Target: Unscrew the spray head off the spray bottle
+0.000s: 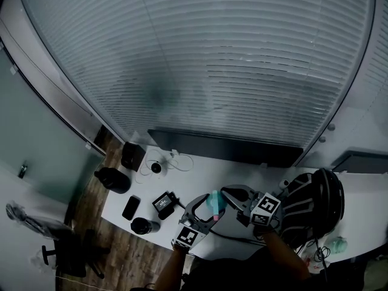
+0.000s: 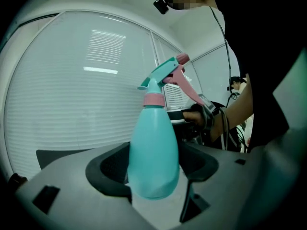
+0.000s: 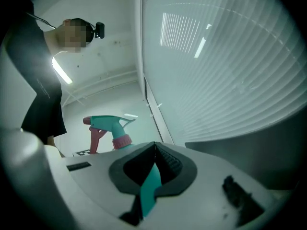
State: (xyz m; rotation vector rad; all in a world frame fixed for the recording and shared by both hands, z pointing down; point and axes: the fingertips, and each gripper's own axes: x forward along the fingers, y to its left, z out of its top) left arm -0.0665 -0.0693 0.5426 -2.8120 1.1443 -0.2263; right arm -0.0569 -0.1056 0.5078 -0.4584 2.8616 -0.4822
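Teal spray bottle (image 2: 153, 152) stood upright, clamped at its body by the left gripper (image 2: 153, 169), over the white table's (image 1: 200, 174) near edge. Only its own view showed the right gripper (image 3: 154, 147), jaws closed together, beside the spray head (image 3: 108, 126), which was pink-collared, pink-triggered and still screwed on.

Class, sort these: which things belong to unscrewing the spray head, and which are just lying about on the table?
In the job: spray bottle, spray head, left claw gripping the bottle, right claw, shut.
Lying about: phone, white cable, black helmet.
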